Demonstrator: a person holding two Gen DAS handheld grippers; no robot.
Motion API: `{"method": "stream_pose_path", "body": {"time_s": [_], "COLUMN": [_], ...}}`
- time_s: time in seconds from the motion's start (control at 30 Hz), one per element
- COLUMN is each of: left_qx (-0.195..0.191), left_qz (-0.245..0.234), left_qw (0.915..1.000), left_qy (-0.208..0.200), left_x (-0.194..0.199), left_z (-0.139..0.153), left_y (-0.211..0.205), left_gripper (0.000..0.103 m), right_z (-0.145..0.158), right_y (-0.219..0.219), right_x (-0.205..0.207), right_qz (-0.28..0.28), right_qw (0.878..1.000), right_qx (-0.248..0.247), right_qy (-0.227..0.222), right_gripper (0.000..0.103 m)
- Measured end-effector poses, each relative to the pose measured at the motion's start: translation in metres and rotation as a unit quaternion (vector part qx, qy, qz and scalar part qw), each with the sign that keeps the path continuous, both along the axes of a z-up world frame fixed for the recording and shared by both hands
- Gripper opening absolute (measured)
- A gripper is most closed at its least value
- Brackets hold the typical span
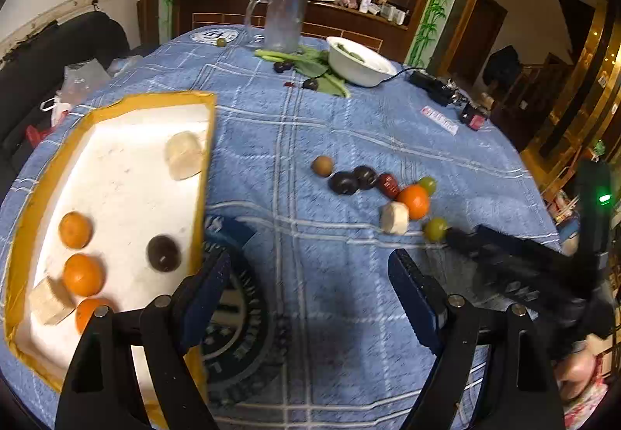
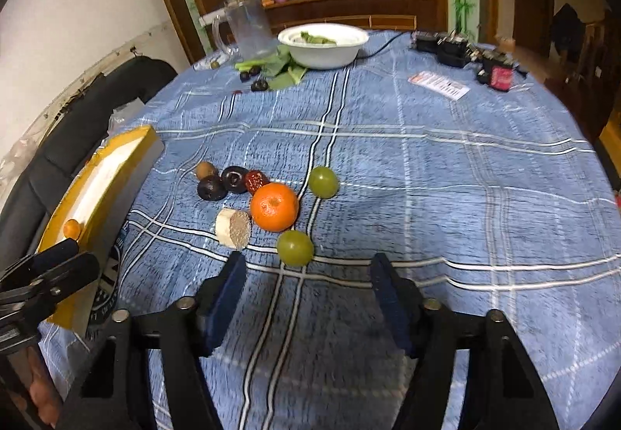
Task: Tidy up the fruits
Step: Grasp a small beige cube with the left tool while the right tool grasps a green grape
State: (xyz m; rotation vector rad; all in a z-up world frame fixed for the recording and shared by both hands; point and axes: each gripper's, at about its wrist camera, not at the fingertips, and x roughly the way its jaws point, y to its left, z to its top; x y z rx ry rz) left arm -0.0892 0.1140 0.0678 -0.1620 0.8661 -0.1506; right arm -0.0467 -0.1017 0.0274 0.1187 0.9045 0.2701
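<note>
Left gripper and right gripper, both wide and empty, above blue tablecloth. Loose fruit cluster around orange lies at 12 o'clock of right gripper; yellow-rimmed tray at 9 o'clock.

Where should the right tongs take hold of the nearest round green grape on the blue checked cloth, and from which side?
Probably across the middle of the nearest round green grape, coming from the near side, where the open right tongs already face it. It is round, so any width serves. The cloth to its right is bare; the orange mandarin and the pale cut cylinder piece crowd its left.
</note>
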Motion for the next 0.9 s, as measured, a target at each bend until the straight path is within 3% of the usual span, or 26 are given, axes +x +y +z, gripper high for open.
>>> {"method": "stream_pose_path", "body": {"time_s": [0.07,0.13,0.2,0.27,0.33,0.57,0.7,0.73,0.77,0.9], "left_qx": [-0.001,-0.008,-0.008,-0.005,-0.009,-0.013,0.019,0.024,0.034,0.012], "left_qz": [-0.010,-0.024,-0.035,-0.043,-0.052,-0.085,-0.106,-0.106,-0.105,-0.087], "left_qw": [0.9999,0.9996,0.9993,0.9990,0.9986,0.9962,0.9938,0.9936,0.9935,0.9959], "left_qy": [-0.009,-0.013,-0.014,-0.010,0.004,0.017,0.029,0.028,0.031,0.024], "left_x": [0.004,0.009,0.016,0.024,0.033,0.053,0.063,0.063,0.065,0.059], "left_z": [0.003,0.004,0.002,-0.003,-0.011,-0.023,-0.040,-0.043,-0.047,-0.044], "left_y": [-0.006,-0.013,-0.021,-0.028,-0.036,-0.066,-0.088,-0.090,-0.092,-0.078], "left_gripper": [0.082,0.080,0.074,0.057,0.051,0.051,0.050,0.037,0.015,0.015], "right_z": [-0.007,-0.013,-0.018,-0.021,-0.021,-0.013,-0.011,-0.010,-0.009,-0.005], "right_y": [0.007,0.013,0.016,0.021,0.024,0.005,-0.009,-0.012,-0.014,-0.016], "right_x": [0.007,0.012,0.016,0.018,0.018,0.010,0.003,0.000,-0.003,-0.011], "right_qz": [0.010,0.015,0.020,0.023,0.027,0.011,-0.004,-0.007,-0.009,-0.011], "right_qw": [1.000,1.000,0.999,0.999,0.998,0.999,1.000,1.000,0.999,1.000], "right_qx": [-0.009,-0.025,-0.030,-0.040,-0.048,-0.033,-0.029,-0.030,-0.031,-0.028], "right_qy": [0.006,0.008,0.009,0.005,-0.001,0.005,0.009,0.008,0.006,0.003], "right_gripper": [0.061,0.051,0.043,0.034,0.026,0.025,0.025,0.025,0.025,0.025]}}
